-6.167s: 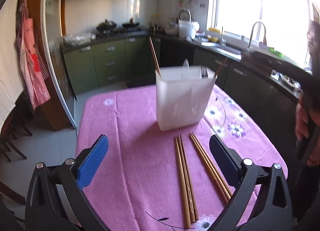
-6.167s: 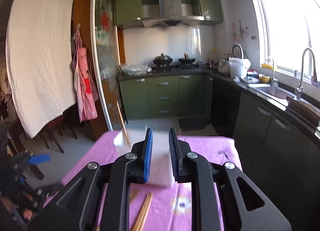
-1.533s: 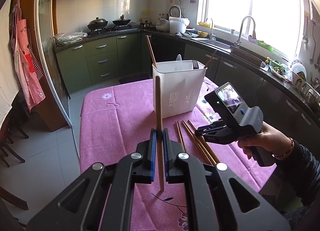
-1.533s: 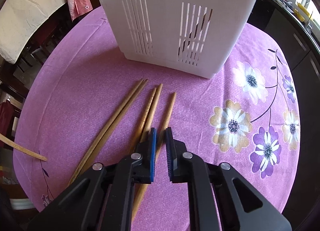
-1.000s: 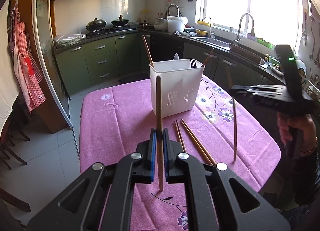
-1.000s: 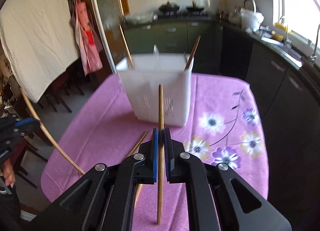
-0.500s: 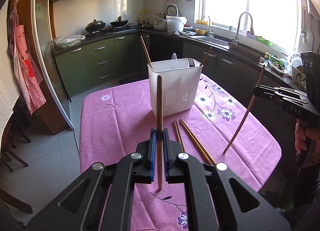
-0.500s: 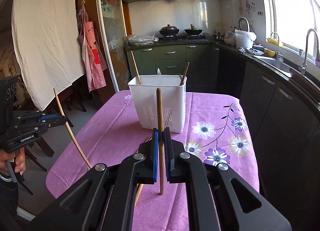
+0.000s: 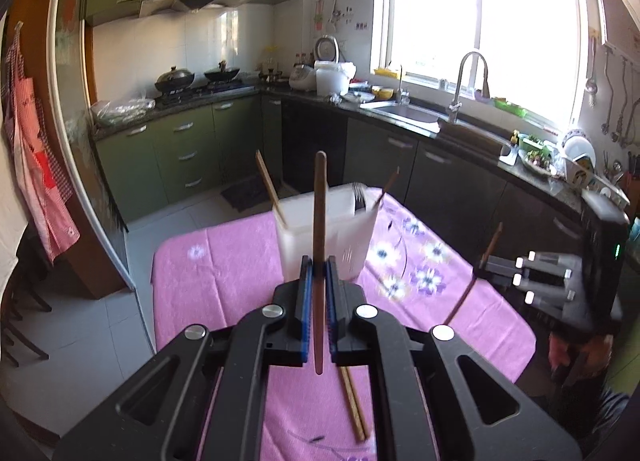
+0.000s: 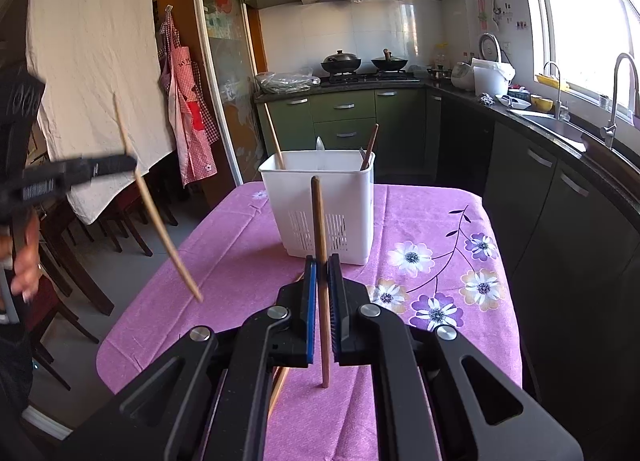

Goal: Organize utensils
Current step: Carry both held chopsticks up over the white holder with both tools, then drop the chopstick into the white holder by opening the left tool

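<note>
My left gripper (image 9: 315, 293) is shut on a wooden chopstick (image 9: 319, 221) held upright above the pink table. My right gripper (image 10: 322, 293) is shut on another wooden chopstick (image 10: 319, 237), also upright. The white slotted utensil holder (image 9: 352, 233) stands mid-table, beyond both grippers, with chopsticks, a fork and a spoon in it; it also shows in the right wrist view (image 10: 340, 197). More chopsticks (image 9: 354, 401) lie on the cloth below the left gripper. The right gripper with its chopstick shows at the right of the left wrist view (image 9: 480, 261); the left gripper shows at the left of the right wrist view (image 10: 132, 165).
The table (image 10: 420, 341) has a pink flowered cloth. Dark counters with a sink (image 9: 412, 113) run along the right and back. Chairs (image 10: 100, 221) stand by the table's left side. An apron (image 10: 184, 101) hangs on the door frame.
Both grippers have risen with their chopsticks. The left gripper's view has tilted up and moved nearer the holder. The chopsticks on the cloth lie where they were.
</note>
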Tool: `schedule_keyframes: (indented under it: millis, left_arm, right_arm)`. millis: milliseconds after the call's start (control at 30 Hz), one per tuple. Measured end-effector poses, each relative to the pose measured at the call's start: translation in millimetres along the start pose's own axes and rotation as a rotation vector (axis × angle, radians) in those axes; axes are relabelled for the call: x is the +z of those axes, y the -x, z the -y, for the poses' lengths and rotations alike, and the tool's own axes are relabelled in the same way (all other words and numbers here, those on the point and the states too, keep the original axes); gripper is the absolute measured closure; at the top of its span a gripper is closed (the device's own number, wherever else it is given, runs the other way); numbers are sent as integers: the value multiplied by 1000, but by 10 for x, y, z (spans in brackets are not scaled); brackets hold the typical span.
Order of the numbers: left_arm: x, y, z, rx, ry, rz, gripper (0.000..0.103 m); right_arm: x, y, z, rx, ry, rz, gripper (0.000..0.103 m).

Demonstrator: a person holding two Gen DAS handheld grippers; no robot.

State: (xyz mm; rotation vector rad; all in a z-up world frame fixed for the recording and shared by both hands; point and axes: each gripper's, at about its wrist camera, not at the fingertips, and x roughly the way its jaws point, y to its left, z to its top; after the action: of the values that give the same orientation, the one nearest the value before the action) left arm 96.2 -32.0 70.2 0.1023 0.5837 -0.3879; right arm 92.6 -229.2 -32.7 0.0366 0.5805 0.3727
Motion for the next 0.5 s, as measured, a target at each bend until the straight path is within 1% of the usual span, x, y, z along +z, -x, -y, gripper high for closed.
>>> schedule_keyframes:
  millis: [100, 200, 267, 367, 433, 500]
  left_arm:
    - [311, 3, 13, 7, -1, 51, 97]
    - [628, -35, 15, 28, 7, 119, 97]
    - [812, -106, 9, 48, 19, 161, 97]
    - [999, -267, 6, 77, 32, 206, 97]
    - [1057, -414, -4, 90, 40, 210, 97]
    - [1089, -603, -29, 97, 54, 193, 97]
  right_arm:
    - [5, 5, 20, 4, -4, 1, 96]
    - [8, 5, 32, 9, -5, 1, 96]
    - [4, 8, 37, 14, -5, 3, 96]
    - [5, 1, 33, 20, -4, 5, 96]
    - [1, -1, 30, 24, -2, 6, 96]
    - [1, -2, 23, 27, 0, 6, 96]
